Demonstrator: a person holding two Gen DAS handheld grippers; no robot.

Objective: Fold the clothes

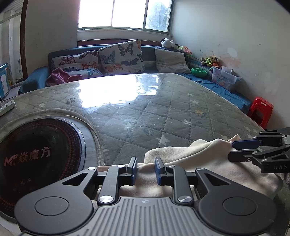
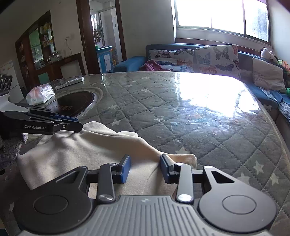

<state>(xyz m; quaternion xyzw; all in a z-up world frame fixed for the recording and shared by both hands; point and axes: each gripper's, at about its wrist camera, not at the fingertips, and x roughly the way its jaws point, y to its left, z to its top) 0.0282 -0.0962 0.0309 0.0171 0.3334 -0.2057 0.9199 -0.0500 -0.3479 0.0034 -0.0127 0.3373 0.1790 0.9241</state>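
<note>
A: What surface fills both views?

B: A quilted grey table cover (image 1: pixel 163 112) with star print, under a glossy clear sheet that mirrors the window (image 1: pixel 125 13). At left a round dark induction hob (image 1: pixel 39 156) sits sunk in the table, ringed by a pale stitched border. A remote control (image 2: pixel 69 82) and a pack of tissues (image 2: pixel 39 93) lie beyond the hob.

A: How much room is free?

B: The wide middle and far part of the cover lies bare up to its curved far edge. Behind that edge runs a blue sofa (image 1: pixel 150 52) with butterfly cushions (image 1: pixel 120 57); a red plastic stool (image 1: pixel 261 110) stands by the right wall.

A: Where is the garment?

B: The cream fleece cloth (image 1: pixel 208 161) lies bunched at the near edge of the table, soft and matte, with rounded folds. A narrow end (image 2: pixel 183 157) reaches toward the right.

A: And the tongs?

B: The left gripper (image 1: pixel 145 171) hovers over the cloth's left part with its blue-padded fingers (image 1: pixel 159 169) apart, fabric visible in the gap. The right gripper (image 2: pixel 145 168) stands likewise spread over the cloth near its narrow end. In each view the other gripper enters side-on, its tips at the cloth's raised far fold; whether they touch it I cannot tell.
</note>
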